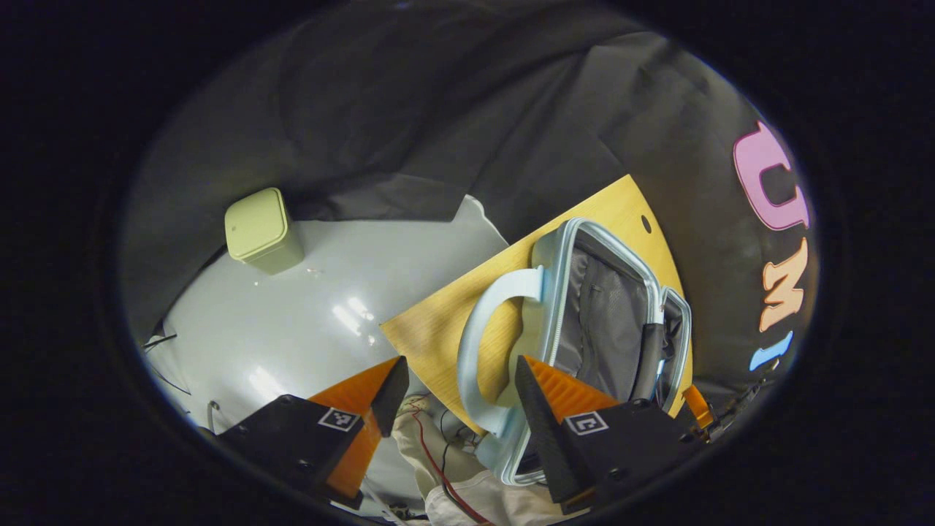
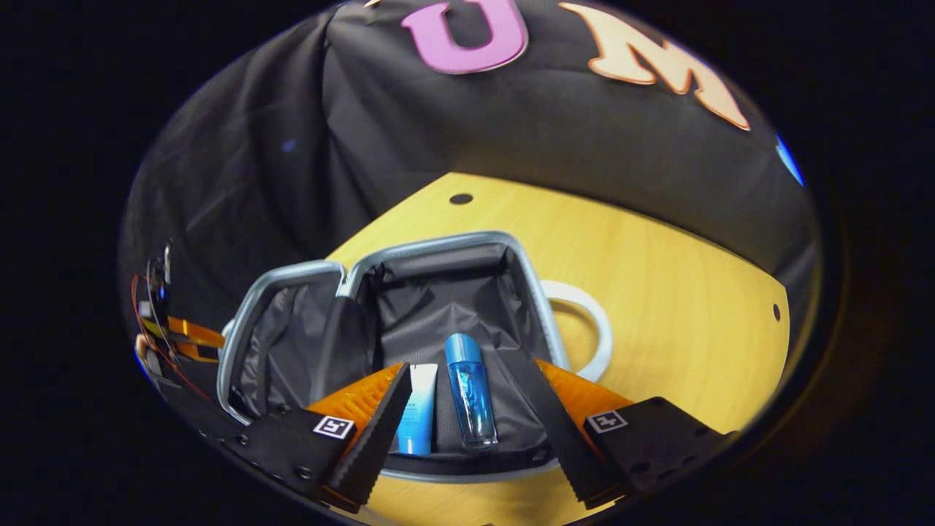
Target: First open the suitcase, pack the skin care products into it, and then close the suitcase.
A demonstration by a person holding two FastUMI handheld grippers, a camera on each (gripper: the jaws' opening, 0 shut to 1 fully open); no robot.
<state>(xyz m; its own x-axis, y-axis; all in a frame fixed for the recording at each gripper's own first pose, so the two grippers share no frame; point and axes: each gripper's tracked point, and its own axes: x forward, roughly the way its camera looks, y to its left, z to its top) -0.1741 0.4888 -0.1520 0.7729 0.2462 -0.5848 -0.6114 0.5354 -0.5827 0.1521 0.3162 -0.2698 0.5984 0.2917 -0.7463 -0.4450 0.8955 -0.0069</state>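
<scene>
The suitcase (image 2: 409,343) lies open on the wooden bench (image 2: 657,292), its two pale-rimmed halves folded flat and lined with soft grey fabric. In the right gripper view you see two skin care products resting in the nearer half: a blue bottle (image 2: 470,398) with a rounded cap, and just beside it a white and blue tube (image 2: 418,409). They lie side by side, near enough that you cannot tell whether they touch. The suitcase's pale looped handle (image 2: 588,329) sticks out from its right edge onto the bench.

The right gripper (image 2: 467,431) hovers above the products with its fingers spread wide, gripping nothing. The left gripper (image 1: 456,405) also has its fingers released and empty; in the left gripper view they frame the suitcase handle (image 1: 482,343) from the side, without touching it.

The shell will likely feel light and fairly stiff at the rim, while the lining gives. To close it, you would best take hold of the rim of the far half, where the edge is firm, not the slack fabric. The bottle looks smooth and could roll as the lid comes over; the tube is soft and should stay put.

Beyond the bench, a pale green lidded bin (image 1: 263,230) stands on the grey floor (image 1: 329,307).
</scene>
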